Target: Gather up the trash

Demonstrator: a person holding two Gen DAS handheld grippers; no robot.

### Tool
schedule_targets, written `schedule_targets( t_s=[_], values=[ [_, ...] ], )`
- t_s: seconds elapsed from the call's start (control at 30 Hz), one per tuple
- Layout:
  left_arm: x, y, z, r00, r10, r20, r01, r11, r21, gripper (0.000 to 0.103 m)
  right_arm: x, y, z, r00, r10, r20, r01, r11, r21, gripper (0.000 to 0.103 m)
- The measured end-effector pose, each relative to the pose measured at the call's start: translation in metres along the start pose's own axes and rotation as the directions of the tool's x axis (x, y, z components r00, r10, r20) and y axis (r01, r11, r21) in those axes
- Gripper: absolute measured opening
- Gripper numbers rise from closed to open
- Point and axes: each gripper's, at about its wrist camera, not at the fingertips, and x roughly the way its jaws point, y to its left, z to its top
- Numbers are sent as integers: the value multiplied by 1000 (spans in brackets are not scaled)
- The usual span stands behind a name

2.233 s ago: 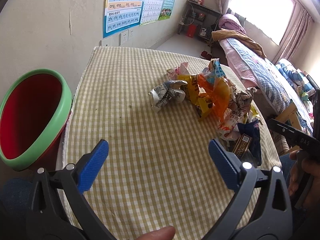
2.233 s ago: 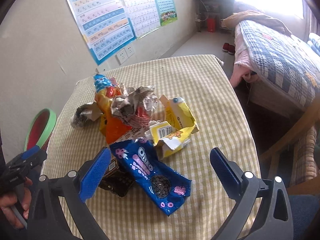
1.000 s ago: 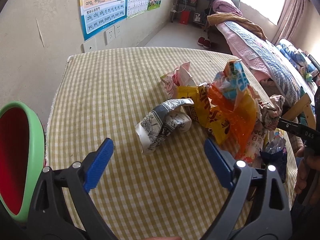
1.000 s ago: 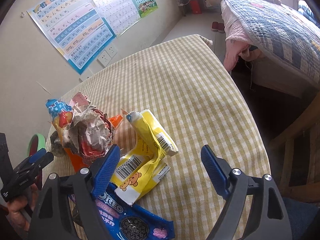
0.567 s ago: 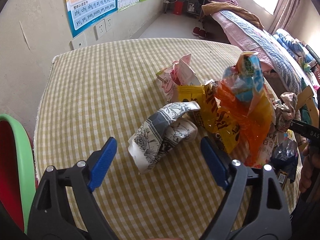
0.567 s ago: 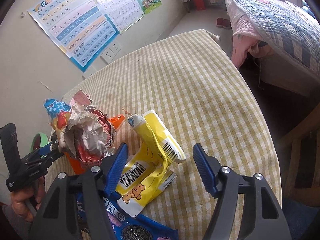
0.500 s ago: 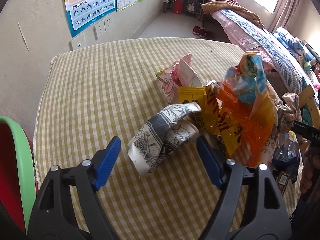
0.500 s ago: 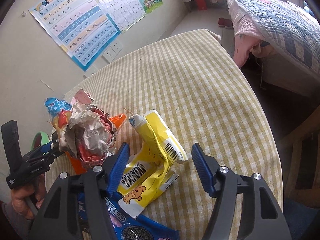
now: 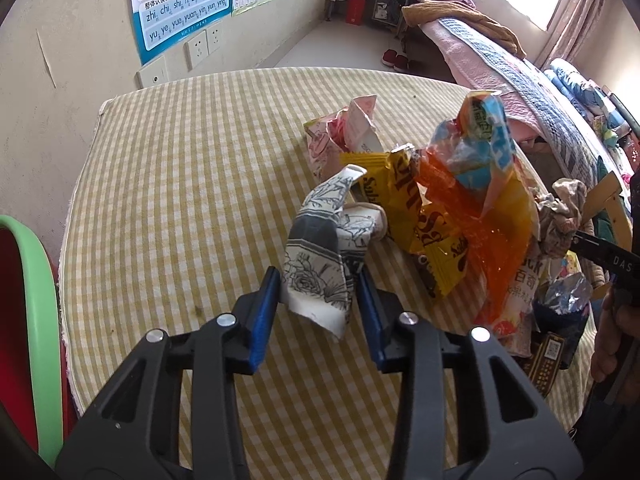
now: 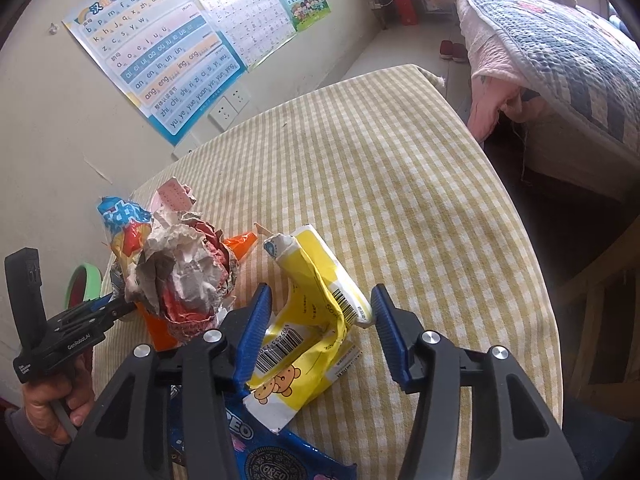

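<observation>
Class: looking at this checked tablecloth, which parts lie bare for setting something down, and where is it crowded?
Bare: the yellow checked tablecloth between the wall-side edge and the grey floral paper wrapper, and beyond the yellow barcoded wrapper toward the bed. Crowded: the wrapper heap around the orange plastic bag.

The red bin with a green rim is cut off by the left edge of the left wrist view, its inside mostly out of sight. The Oreo wrapper runs under the right tongs and past the bottom edge. A dark packet lies half buried under the pile, its print too small to read.
</observation>
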Motion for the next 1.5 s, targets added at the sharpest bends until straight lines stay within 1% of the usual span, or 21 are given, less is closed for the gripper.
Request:
schedule_targets(
  t_s=[0.07,0.1,0.13,0.33,0.53,0.7,0.83,0.97,1.3,1.5],
  values=[
    [-5,-1,-2,1000,-3,7,3,1000,-10,37,-2,-2,0,1000,-8,6,8,1000,5,48],
    [-8,-1,-4,1000,-5,12,5,1000,-12,37,-4,-3,0,1000,-10,8,10,1000,10,42],
    [-11,-3,-4,1000,-6,16,6,1000,-12,37,-4,-4,0,1000,-20,9,20,1000,11,31],
    [-24,-12,-16,1000,-5,24,5,1000,-2,37,-11,-10,-3,999,-43,23,42,999,23,29],
    [-40,-13,-27,999,7,44,-7,1000,-20,37,-23,-9,-5,996,-64,58,63,998,6,28],
    [-59,-11,-37,998,9,67,-6,999,-37,37,-36,2,-8,990,-95,108,101,994,-48,27],
    [-70,-7,-44,997,13,80,-9,999,-51,37,-45,5,-9,983,-108,148,118,991,-57,27],
    [-82,-7,-50,995,17,98,-11,998,-60,37,-53,8,-11,980,-112,166,124,990,-61,26],
    [-102,2,-65,992,20,128,-9,996,-88,37,-76,42,-24,976,-98,196,125,984,-129,26],
    [-111,12,-77,988,39,151,-23,994,-106,37,-79,65,-34,979,-82,188,116,978,-176,26]
  ],
)
